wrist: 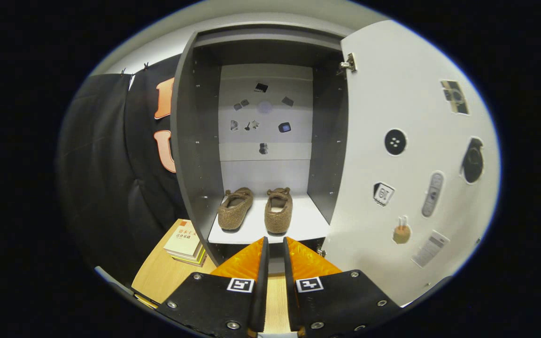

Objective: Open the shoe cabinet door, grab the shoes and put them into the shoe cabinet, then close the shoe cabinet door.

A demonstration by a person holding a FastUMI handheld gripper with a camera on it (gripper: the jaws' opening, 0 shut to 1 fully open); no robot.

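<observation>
We are looking at two brown fuzzy shoes sitting side by side on the white shelf [308, 224] of the shoe cabinet [190, 141], just beyond our fingertips and slightly above them. The left shoe [235, 208] is lying ahead and a little to the left of the gripper [275, 244], its toe angled outward toward the left wall; the right shoe [278, 210] is pointing almost straight back at us, nearly in line with the gap between the fingers. The two shoes are lying near each other but apart, and neither is touching the gripper.

Our gripper is holding nothing: the fingers are standing close together with only a narrow slit between them, nearly pressed together, and the tips are hovering just short of the shelf's front edge.

The cabinet door [392, 188] is standing swung wide open to the right of the fingers, one hinge [348, 62] showing at its upper inner corner. We are counting seven stickers on the door's inner face. On the back panel [266, 173] beyond the shoes, small stickers are scattered; we are making out about eight, though they are too small to count with confidence.

To the left of the fingers, a small stack of books [185, 243] is resting on a wooden surface [158, 277] beside the cabinet's left wall.
</observation>
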